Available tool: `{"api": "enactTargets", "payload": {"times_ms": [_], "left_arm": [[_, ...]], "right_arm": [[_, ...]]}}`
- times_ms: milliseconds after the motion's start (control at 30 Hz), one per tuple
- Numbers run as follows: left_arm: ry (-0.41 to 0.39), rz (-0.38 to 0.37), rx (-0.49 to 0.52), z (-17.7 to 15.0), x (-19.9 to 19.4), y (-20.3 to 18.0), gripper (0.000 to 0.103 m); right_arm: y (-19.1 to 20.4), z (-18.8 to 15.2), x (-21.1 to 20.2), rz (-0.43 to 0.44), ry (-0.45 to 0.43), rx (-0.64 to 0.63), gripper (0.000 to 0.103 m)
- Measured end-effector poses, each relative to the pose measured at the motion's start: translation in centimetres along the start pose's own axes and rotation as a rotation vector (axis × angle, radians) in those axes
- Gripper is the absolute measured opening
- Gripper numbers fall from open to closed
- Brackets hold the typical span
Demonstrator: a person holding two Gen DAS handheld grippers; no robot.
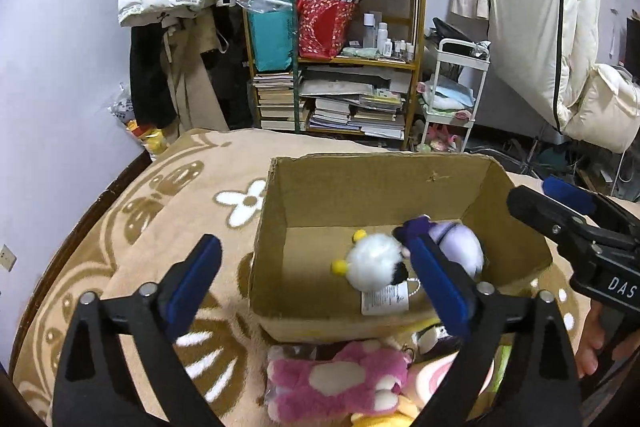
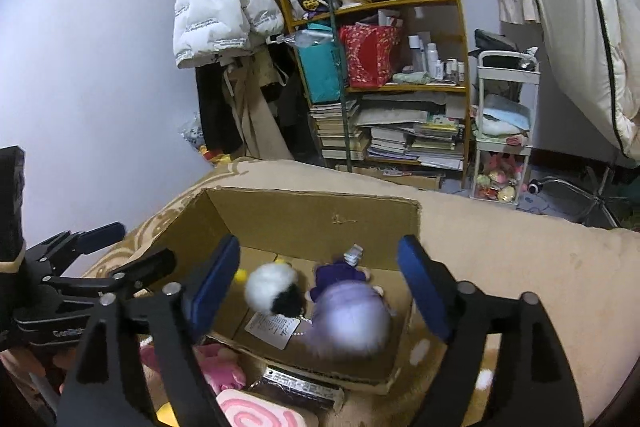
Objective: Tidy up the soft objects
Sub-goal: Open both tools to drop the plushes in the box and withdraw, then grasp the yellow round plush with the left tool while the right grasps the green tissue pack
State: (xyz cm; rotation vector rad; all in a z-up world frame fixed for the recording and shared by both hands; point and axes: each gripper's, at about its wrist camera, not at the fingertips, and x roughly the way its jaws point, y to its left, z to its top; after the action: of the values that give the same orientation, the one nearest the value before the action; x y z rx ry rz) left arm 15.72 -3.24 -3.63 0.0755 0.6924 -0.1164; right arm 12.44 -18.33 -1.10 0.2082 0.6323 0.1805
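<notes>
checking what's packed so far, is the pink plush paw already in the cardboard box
No, the pink plush paw lies on the blanket outside the cardboard box, in front of its near wall.

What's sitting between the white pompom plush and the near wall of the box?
In both wrist views, a white printed tag lies on the box floor between the white pompom plush and the near wall.
</notes>
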Motion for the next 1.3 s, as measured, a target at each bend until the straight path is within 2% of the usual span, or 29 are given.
{"api": "enactTargets", "payload": {"times_ms": [167,400,567,633,767,1033,1300], "left_arm": [[-0.007,0.012,0.001,-0.4,-2.0,0.2,0.100],[0.042,-0.004,-0.001,-2.1,-4.8,0.3,0.101],[0.087,0.003,0.036,-3.4,-6.7,-0.1,0.101],[0.091,-0.009,0.051,-3.9,-7.6,-0.2,0.101],[0.092,0.004,0.075,-4.6,-8.6,-0.5,0.101],[0.168,-0.003,0.086,-6.3,-7.7,-0.6,0.101],[0.241,-0.043,0.119,-7.2,-5.2,-1.2,0.101]], "right_arm": [[-0.2,-0.2,-1.9,-0.011,-0.007,0.045,0.103],[0.1,-0.9,-5.2,-0.022,-0.002,0.070,0.103],[0.2,-1.6,-7.3,-0.057,0.027,0.090,0.103],[0.2,-1.9,-8.2,-0.092,0.035,0.109,0.103],[-0.2,-2.3,-9.0,-0.100,0.054,0.133,0.103],[-0.9,-4.2,-8.8,-0.136,0.146,0.169,0.103],[-2.0,-5.6,-6.5,-0.137,0.232,0.222,0.103]]}}
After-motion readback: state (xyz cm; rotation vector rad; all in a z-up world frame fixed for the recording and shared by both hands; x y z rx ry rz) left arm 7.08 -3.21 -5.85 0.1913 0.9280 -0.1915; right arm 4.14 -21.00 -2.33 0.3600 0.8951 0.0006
